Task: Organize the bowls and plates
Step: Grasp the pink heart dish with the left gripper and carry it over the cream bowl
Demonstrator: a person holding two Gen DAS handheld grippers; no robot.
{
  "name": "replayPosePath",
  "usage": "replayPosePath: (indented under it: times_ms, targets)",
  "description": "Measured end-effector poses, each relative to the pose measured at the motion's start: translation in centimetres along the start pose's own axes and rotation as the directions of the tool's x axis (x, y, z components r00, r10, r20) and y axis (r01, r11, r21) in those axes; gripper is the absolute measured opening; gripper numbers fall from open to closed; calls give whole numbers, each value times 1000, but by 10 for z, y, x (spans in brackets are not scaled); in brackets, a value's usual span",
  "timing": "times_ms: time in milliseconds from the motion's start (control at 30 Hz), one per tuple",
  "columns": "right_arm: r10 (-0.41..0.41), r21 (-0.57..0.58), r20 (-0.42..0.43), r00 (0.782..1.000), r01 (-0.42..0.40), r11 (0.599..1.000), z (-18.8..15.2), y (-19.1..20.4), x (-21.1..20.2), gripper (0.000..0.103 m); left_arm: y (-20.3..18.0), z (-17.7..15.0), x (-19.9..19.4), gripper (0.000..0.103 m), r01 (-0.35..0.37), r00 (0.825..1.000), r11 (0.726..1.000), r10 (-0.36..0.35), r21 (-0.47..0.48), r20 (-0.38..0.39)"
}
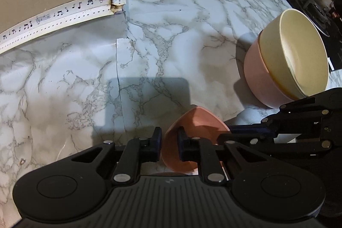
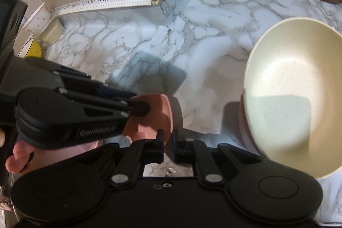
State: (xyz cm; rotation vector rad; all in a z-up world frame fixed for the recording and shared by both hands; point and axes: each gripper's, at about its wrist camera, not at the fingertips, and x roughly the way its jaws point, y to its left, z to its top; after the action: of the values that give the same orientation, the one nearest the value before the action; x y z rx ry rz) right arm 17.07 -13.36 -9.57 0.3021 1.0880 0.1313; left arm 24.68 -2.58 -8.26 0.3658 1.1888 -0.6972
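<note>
1. The left claw (image 1: 169, 145) is closed down on the rim of a terracotta-pink bowl (image 1: 192, 121), one finger inside and one outside. The right claw (image 2: 168, 145) is likewise clamped on the same bowl's rim from another side, so both claws hold one small bowl low over the marbled worktop (image 1: 85, 82).

2. In the left wrist view the bowl sits at 6 o'clock, just ahead of the fingers. The stack of a cream bowl (image 1: 299, 52) nested in a pale pink bowl (image 1: 256, 76) stands at 3 o'clock, near but apart.

3. Risk: both grips pinch only a thin rim. If the hands pull in slightly different directions, the bowl could twist out of one claw and drop onto the worktop.

4. Risk: the stack looks tilted in the left wrist view, though the fisheye may exaggerate it. A bowl set down off-centre, or a knock from the right claw's body, could tip it.

5. Risk: the left claw's body crosses close to the right one in the right wrist view; the two tools could collide during the carry.
</note>
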Motion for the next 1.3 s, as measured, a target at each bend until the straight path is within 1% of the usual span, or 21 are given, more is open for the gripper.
replayPosePath:
  times_ms: [100,200,400,533,600,767,900,1033,1133,1300]
  targets:
    - [-2,-3,11,1000,2,1000,2,-1,-1,4,-1,0,-6,13,-4,1000,1000,4,-13,14]
    - [6,-4,29,1000,-6,1000,4,-2,-9,4,-2,3,-19,13,-7,999,1000,8,-23,44]
    - [32,-31,88,996,-30,999,14,-2,-42,4,-15,12,-57,13,-31,993,999,35,-36,116]
    - [49,-51,130,990,-42,998,20,-5,-71,4,-35,20,-85,13,-45,984,999,47,-18,170]
    - [55,-61,139,989,-47,997,23,-9,-87,4,-47,24,-96,13,-37,981,999,38,-10,188]
    - [46,-73,158,986,-35,997,25,-27,-122,4,-86,35,-110,13,-34,974,999,25,37,227]
    - [17,-56,180,984,-7,998,20,-52,-139,4,-117,47,-104,13,-35,971,997,16,72,240]
    - [-8,-14,181,983,11,1000,17,-79,-142,4,-140,58,-83,13,-38,976,995,15,98,218]
    - [-21,11,174,985,19,1000,16,-98,-137,4,-148,62,-65,13,-40,981,994,20,100,195]
    - [-37,3,150,988,37,999,15,-112,-121,4,-149,60,-36,13,-42,988,996,30,84,149]
